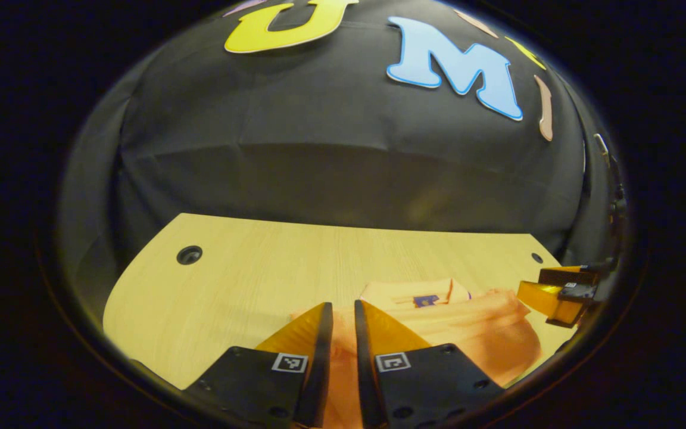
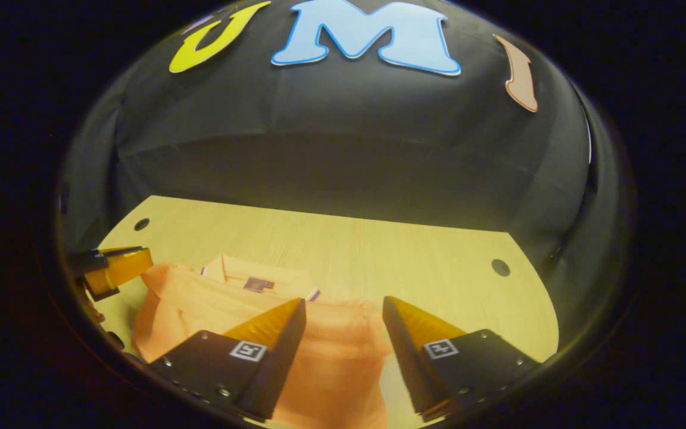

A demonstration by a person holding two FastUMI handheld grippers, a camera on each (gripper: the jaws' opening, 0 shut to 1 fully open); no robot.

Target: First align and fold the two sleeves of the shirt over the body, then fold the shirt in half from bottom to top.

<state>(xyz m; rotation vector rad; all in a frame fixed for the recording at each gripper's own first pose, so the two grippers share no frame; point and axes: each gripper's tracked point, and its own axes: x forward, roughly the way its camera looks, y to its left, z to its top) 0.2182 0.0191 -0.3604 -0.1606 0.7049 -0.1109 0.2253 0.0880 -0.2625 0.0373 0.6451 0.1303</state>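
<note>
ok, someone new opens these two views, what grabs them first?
The orange shirt, lying bunched on the pale wooden table, its collar toward the black cloth wall. Next, each view's own gripper low over it: the left gripper nearly closed with fabric in the gap, the right gripper wide open.

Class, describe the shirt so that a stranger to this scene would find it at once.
Start at the pale wooden table before the black cloth wall. On its near part lies the shirt, orange, collar towards the wall. It is the one soft, rumpled thing on that hard flat top.
</note>
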